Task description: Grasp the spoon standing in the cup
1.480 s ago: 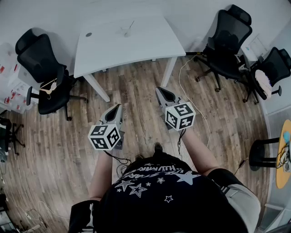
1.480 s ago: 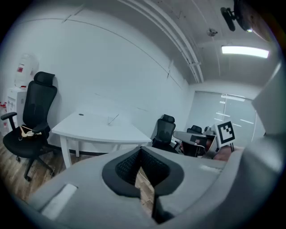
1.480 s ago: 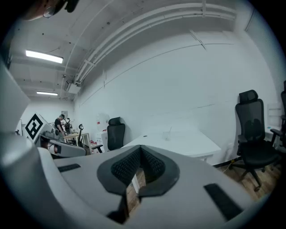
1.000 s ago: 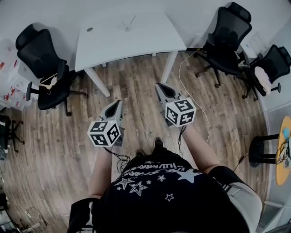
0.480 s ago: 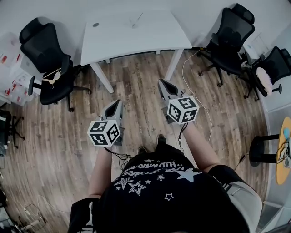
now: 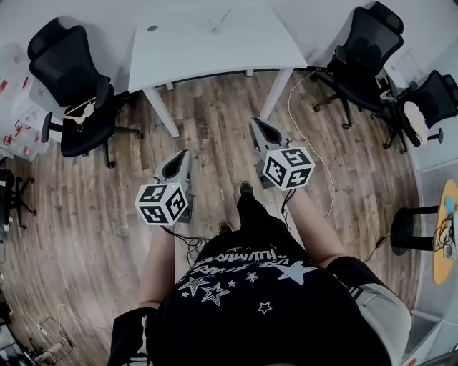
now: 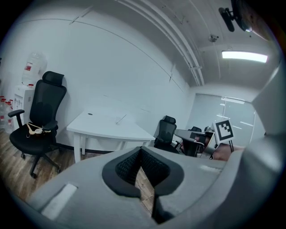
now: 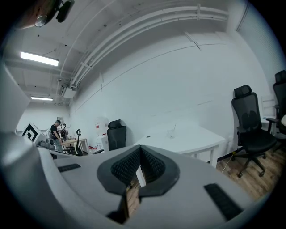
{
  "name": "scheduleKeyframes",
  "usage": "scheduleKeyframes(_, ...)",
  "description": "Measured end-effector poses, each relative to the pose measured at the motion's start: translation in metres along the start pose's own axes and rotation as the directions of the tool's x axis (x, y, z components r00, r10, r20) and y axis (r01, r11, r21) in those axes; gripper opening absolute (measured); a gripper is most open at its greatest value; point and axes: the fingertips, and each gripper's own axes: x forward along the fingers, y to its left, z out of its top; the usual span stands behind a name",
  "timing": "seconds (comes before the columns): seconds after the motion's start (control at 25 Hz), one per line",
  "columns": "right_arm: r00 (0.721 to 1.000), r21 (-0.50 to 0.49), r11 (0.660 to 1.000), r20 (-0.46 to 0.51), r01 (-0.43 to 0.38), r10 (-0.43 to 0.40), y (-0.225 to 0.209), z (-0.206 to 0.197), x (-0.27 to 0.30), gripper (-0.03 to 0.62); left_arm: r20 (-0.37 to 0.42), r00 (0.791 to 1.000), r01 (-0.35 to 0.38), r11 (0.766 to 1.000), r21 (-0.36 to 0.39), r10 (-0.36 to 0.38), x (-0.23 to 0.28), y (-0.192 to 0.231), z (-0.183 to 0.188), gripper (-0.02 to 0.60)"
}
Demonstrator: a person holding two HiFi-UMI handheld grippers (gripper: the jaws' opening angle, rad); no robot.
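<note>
Spoon (image 6: pixel 221 18) is standing in the cup (image 6: pixel 215 28) on the white table (image 6: pixel 179 50), well apart from both grippers. Left gripper (image 6: pixel 174 161) and right gripper (image 6: pixel 257 127) are hovering over the wood floor (image 6: pixel 215 121), jaws pressed together.

Table (image 6: pixel 215 53) stood at the far side of the floor, against the wall. On it, toward the back, was the cup (image 6: pixel 215 29) with the spoon (image 6: pixel 223 18) standing in it; a small disc (image 6: pixel 152 28) lay toward its left end. Left chair (image 6: pixel 68 78) stood beside the table's left end; near-right chair (image 6: pixel 361 61) and far-right chair (image 6: pixel 429 100) stood beyond its right end. Cable (image 6: pixel 315 154) lay on the floor right of the table. Left gripper (image 6: pixel 179 157) and right gripper (image 6: pixel 259 126) were side by side before the table, well apart from it.
</note>
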Motion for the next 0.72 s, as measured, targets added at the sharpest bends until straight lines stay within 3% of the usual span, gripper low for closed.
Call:
scheduleKeyframes(0.24, 1.0, 0.088, 0.996, 0.023, 0.0, -0.002, -0.016, 0.005, 0.017, 0.008, -0.009, 1.0, -0.009, 1.0, -0.017, 0.009, 0.015, 0.01, 0.0, 0.006)
scheduleKeyframes(0.72, 0.998, 0.097, 0.995, 0.057, 0.02, -0.026, -0.089, 0.031, 0.087, 0.009, 0.016, 0.998, -0.054, 0.998, -0.018, 0.054, 0.089, 0.04, 0.035, 0.006)
